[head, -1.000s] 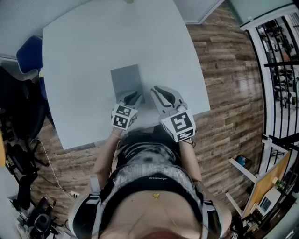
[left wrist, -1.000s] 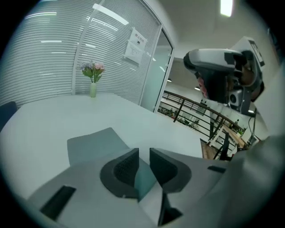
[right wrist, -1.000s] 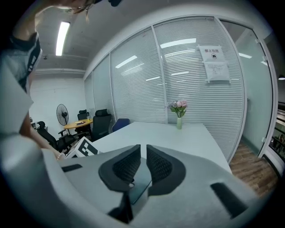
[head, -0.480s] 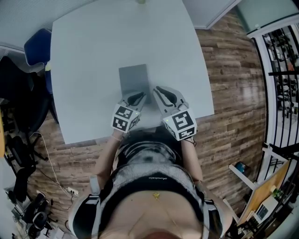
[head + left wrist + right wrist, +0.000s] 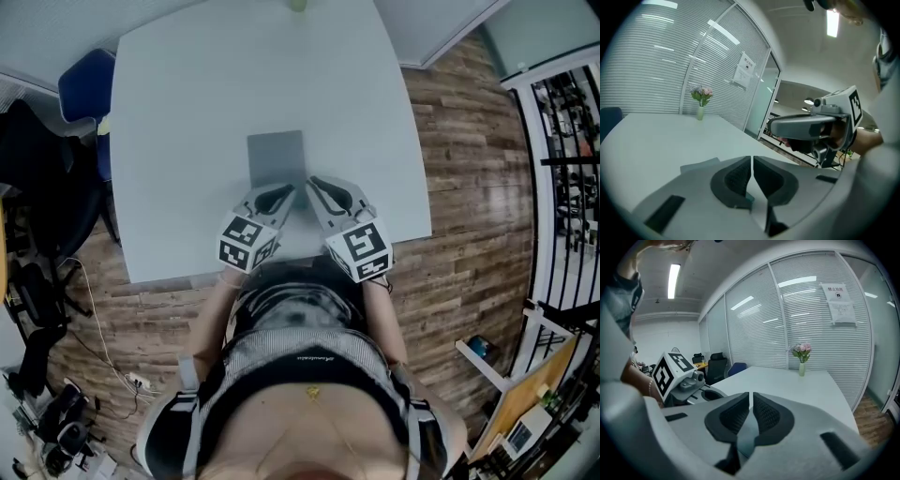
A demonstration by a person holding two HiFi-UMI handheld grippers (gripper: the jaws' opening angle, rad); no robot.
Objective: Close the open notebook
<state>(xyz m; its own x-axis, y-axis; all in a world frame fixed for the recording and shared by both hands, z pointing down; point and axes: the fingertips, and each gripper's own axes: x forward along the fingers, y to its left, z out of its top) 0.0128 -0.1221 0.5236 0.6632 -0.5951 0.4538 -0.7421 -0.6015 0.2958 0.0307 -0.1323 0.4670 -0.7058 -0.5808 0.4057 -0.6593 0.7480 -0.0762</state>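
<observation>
A grey notebook point(image 5: 277, 157) lies closed and flat on the pale table point(image 5: 178, 112); one corner of the notebook point(image 5: 701, 165) shows left of my left jaws. My left gripper point(image 5: 283, 195) hovers at its near edge. Its jaws have just been closing and now stand shut, with nothing between them point(image 5: 752, 159). My right gripper point(image 5: 317, 187) sits beside it to the right, near the notebook's near right corner, also shut and empty point(image 5: 751, 395). The two grippers' tips lie close together.
A small vase of flowers point(image 5: 701, 105) stands at the table's far edge. A blue chair point(image 5: 82, 94) is at the table's far left. The table's near edge point(image 5: 281, 267) runs just under my grippers, with wooden floor point(image 5: 469, 187) to the right.
My left gripper has lifted a little off the notebook's near edge and its jaws have come together. My right gripper has drifted slightly toward the left one. The notebook has not moved.
</observation>
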